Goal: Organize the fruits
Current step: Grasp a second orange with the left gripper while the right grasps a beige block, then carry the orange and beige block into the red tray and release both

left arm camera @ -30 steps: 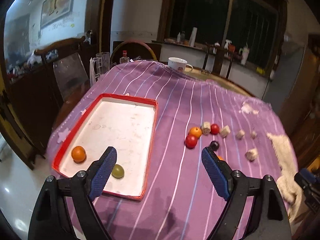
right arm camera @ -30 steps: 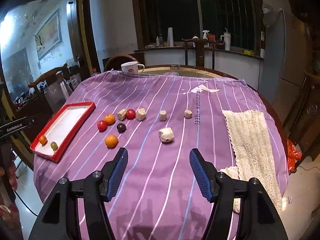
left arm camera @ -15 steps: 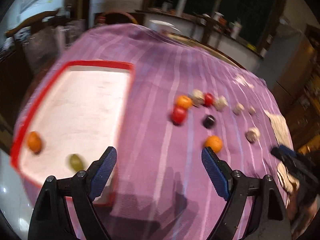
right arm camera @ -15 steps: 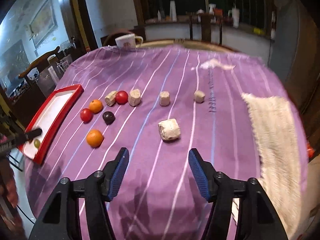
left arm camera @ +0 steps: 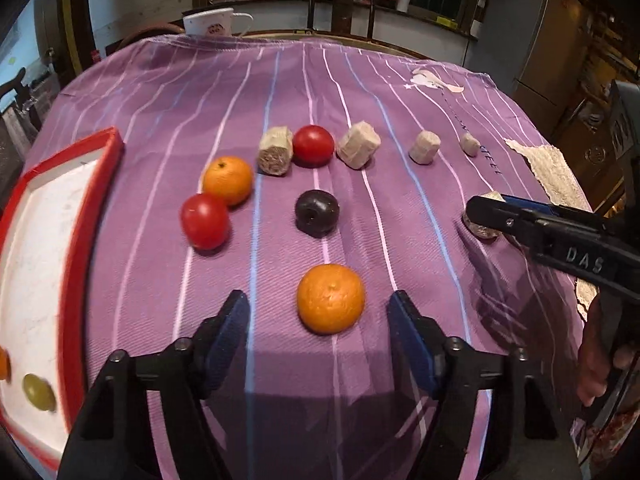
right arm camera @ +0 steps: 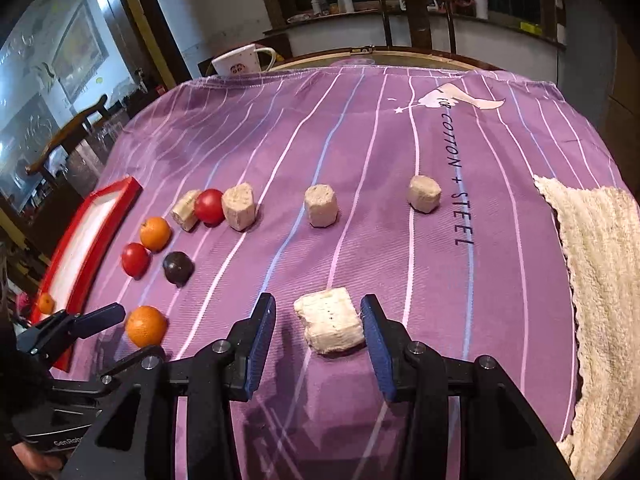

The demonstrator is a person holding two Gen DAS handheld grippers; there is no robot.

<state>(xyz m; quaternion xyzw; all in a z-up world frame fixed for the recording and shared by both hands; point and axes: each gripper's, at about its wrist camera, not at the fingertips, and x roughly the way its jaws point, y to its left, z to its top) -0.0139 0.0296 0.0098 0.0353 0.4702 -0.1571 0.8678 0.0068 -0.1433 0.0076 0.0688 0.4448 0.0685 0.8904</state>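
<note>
Both grippers have come down toward the striped purple cloth [left arm camera: 360,92] since a second ago, when they hung high and we saw the whole table. Our left gripper [left arm camera: 318,314], jaws spread and empty, has swung away from the red tray [left arm camera: 76,240] and now faces the nearest orange [left arm camera: 331,298], which lies on the cloth just ahead of the fingertips, not yet between them. Our right gripper [right arm camera: 318,320], jaws likewise spread, has dropped around the pale chunk [right arm camera: 330,325]; the chunk sits between the blue pads, and we cannot tell whether either pad touches it.

The fruit itself has not moved. Beyond the nearest orange lie a dark plum [left arm camera: 317,213], a red tomato [left arm camera: 205,221] touching a second orange [left arm camera: 228,180], and a further tomato [left arm camera: 313,145] wedged between two more pale chunks. In the tray rest a green fruit [left arm camera: 39,392] and a small orange one at the frame's edge [left arm camera: 3,364].

We read the change as a double approach: two fruits sorted, five waiting on the cloth, each hand lining up its next pick. The orange is round and may roll if nudged by one pad first.
</note>
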